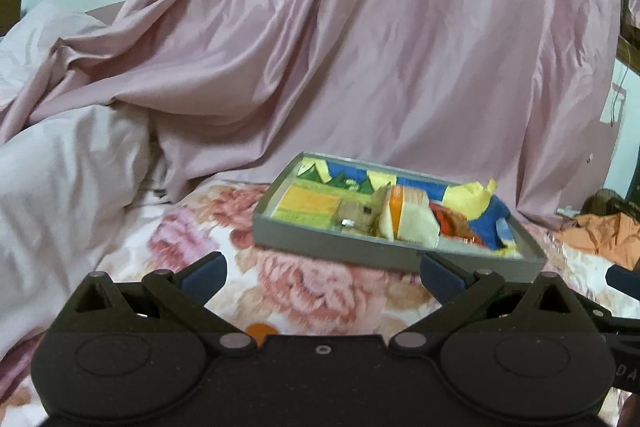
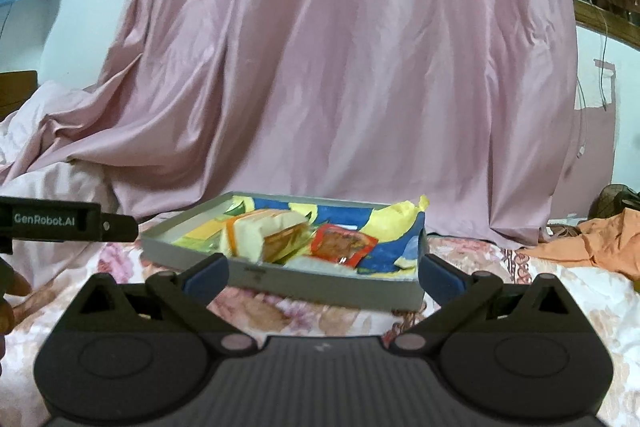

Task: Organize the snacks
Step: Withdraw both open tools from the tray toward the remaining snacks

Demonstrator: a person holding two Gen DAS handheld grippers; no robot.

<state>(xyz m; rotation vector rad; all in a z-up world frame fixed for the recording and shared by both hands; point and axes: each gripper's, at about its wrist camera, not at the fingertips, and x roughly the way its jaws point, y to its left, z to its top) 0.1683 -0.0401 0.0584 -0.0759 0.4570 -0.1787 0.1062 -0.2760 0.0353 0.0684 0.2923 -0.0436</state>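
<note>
Blue rubber pads are tipping both pairs of tongs, and on each pair they are standing wide apart with nothing between them: the left gripper (image 1: 323, 277) and the right gripper (image 2: 324, 277) are both released and empty, hovering low over the floral bedspread (image 1: 304, 291). Just ahead of the right gripper's fingers — its right pad (image 2: 438, 277) is overlapping the near corner in the view — the grey tray (image 2: 320, 281) is sitting on the bed. For the left gripper the same tray (image 1: 332, 247) is lying ahead and to the right.

Inside it the snacks are heaped rather than sorted: a pale packet with an orange band (image 2: 256, 231) is leaning on edge nearest the right gripper's left pad, a red sachet (image 2: 344, 241) is lying flat beyond and to the right, and a blue and yellow wrapper (image 2: 400, 227) is crumpling up over the far right wall. Motion blur is softening everything, so I cannot be sure how many packets are underneath.

The step in hand looks like a reach into the tray for one packet. Doing it well probably means going in over the near wall instead of nudging it, since the soft bedding will let the tray slide, and pinching the upright packet across its thin edge. The left gripper could be steadying the tray's near left wall. Behind everything, the pink satin sheet (image 2: 340, 67) is hanging well clear.
</note>
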